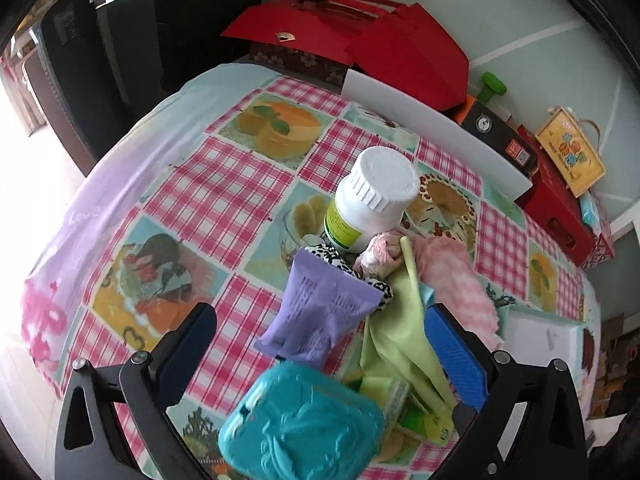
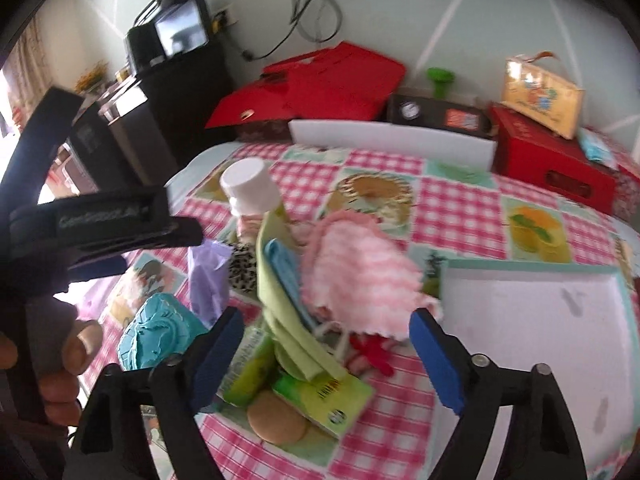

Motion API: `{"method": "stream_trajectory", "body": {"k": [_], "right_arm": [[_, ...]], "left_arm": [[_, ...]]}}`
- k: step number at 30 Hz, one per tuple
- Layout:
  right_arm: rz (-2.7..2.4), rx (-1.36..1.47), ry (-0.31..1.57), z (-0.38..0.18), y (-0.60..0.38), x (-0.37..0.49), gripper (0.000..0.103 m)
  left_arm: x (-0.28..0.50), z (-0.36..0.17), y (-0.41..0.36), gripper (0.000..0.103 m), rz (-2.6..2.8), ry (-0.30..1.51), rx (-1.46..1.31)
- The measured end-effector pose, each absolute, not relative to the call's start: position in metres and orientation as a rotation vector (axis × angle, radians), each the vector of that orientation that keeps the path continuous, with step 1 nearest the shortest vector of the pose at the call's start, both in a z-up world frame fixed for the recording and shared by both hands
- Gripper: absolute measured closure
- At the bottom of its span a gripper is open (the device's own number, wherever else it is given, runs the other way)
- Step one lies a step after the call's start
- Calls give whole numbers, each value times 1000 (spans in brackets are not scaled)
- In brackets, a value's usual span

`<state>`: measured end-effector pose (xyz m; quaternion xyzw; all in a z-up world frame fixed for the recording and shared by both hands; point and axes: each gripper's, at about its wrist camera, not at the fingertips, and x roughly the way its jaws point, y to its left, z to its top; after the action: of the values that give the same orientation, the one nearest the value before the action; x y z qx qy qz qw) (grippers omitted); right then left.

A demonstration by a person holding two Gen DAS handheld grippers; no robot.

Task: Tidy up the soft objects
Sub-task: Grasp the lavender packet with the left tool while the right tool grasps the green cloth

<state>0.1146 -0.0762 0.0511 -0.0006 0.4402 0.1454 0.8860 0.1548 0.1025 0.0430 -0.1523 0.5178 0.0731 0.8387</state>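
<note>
A pile of items lies on the checked tablecloth (image 1: 224, 184). In the left wrist view my left gripper (image 1: 320, 334) is open above the pile, over a purple packet (image 1: 320, 312) and a green cloth (image 1: 396, 336). A fluffy pink cloth (image 1: 456, 280), a black-and-white spotted cloth (image 1: 340, 264) and a teal box (image 1: 304, 424) lie close by. In the right wrist view my right gripper (image 2: 326, 354) is open over the green cloth (image 2: 280, 300), with the pink cloth (image 2: 356, 268) just beyond. A white tray (image 2: 532, 320) sits to the right.
A white pill bottle (image 1: 372, 200) stands behind the pile. A green biscuit box (image 2: 320, 396) lies under the cloths. Red bags (image 1: 360, 36), a white board (image 1: 436, 124) and red boxes (image 2: 556, 160) line the table's back. The left gripper's body (image 2: 80, 216) shows at left.
</note>
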Motion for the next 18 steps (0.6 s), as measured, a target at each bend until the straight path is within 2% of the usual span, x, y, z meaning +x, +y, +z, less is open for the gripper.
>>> {"method": "stream_trajectory", "body": {"k": [4, 6, 8, 10, 13, 15, 16, 18], "right_arm": [[361, -7, 945, 38, -66, 125, 19], [382, -10, 962, 32, -61, 131, 23], [398, -8, 991, 24, -58, 136, 33], [408, 2, 1009, 19, -57, 137, 39], [418, 3, 1012, 18, -56, 137, 40], [414, 4, 1012, 19, -57, 137, 40], [413, 8, 1014, 18, -57, 137, 40], [411, 13, 1016, 19, -58, 137, 40]], "left_arm": [[166, 27, 103, 0, 163, 1126, -292], [169, 24, 105, 0, 158, 1134, -288], [170, 20, 104, 0, 150, 1143, -273], [171, 18, 102, 0, 141, 1149, -253], [174, 16, 99, 2, 143, 1155, -225], [174, 14, 98, 10, 140, 1164, -214], [175, 12, 98, 19, 134, 1172, -212], [176, 8, 96, 23, 127, 1183, -212]]}}
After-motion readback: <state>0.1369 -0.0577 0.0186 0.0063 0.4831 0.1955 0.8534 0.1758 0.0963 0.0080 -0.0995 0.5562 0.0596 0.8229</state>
